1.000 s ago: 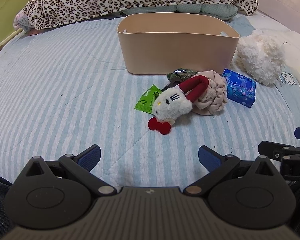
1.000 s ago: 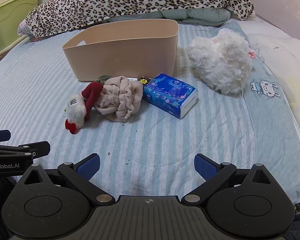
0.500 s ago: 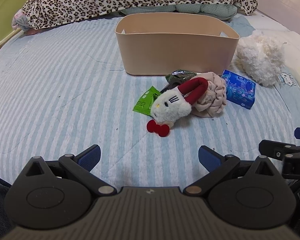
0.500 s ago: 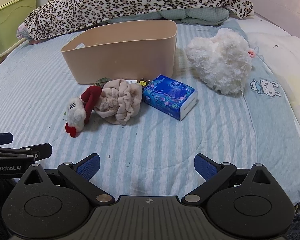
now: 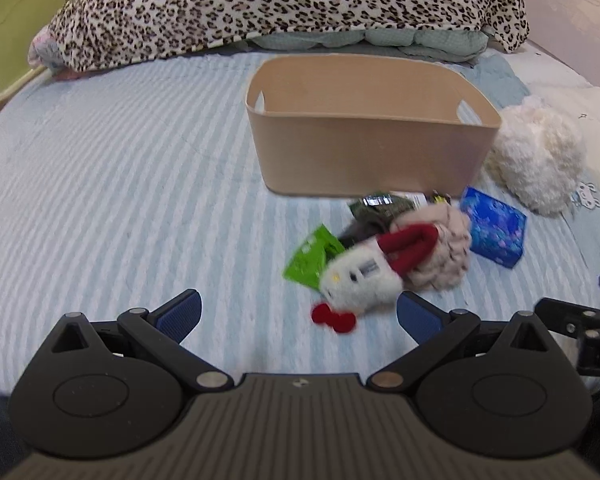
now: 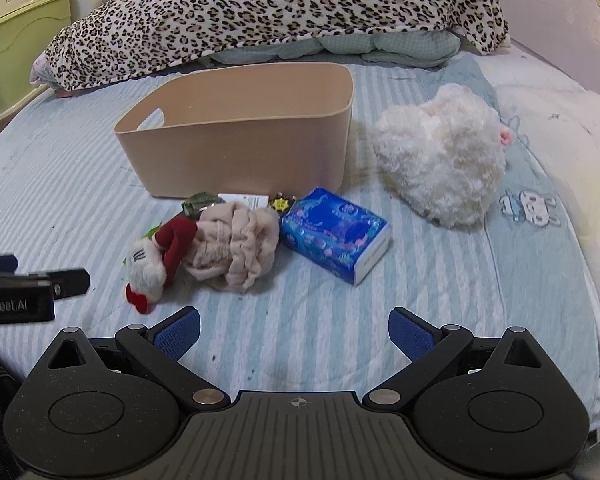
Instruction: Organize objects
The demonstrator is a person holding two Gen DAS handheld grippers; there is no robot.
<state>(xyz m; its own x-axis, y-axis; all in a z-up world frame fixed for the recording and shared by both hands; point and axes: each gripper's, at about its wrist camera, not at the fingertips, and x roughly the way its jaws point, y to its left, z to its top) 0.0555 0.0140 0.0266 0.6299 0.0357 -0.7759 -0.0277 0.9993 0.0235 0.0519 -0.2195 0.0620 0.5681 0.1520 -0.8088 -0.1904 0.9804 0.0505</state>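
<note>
A beige bin (image 5: 364, 156) (image 6: 236, 152) stands on the striped bed. In front of it lie a white cat plush with red parts (image 5: 360, 276) (image 6: 152, 264), a beige crumpled cloth (image 5: 444, 248) (image 6: 236, 248), a green packet (image 5: 312, 256), a dark packet (image 5: 380, 206) and a blue tissue pack (image 5: 494, 232) (image 6: 334, 232). A fluffy white plush (image 5: 536, 156) (image 6: 440, 160) lies to the right. My left gripper (image 5: 298, 316) is open and empty, just short of the cat plush. My right gripper (image 6: 294, 326) is open and empty, below the tissue pack.
A leopard-print blanket (image 5: 284, 4) is heaped at the back of the bed. A green cabinet (image 6: 16, 44) stands at the far left. The bed's right side has a pale cover with a rabbit print (image 6: 536, 208).
Both grippers have moved forward toward the pile of objects, which looks nearer and larger. The left view is blurred from motion. Both stay open.
</note>
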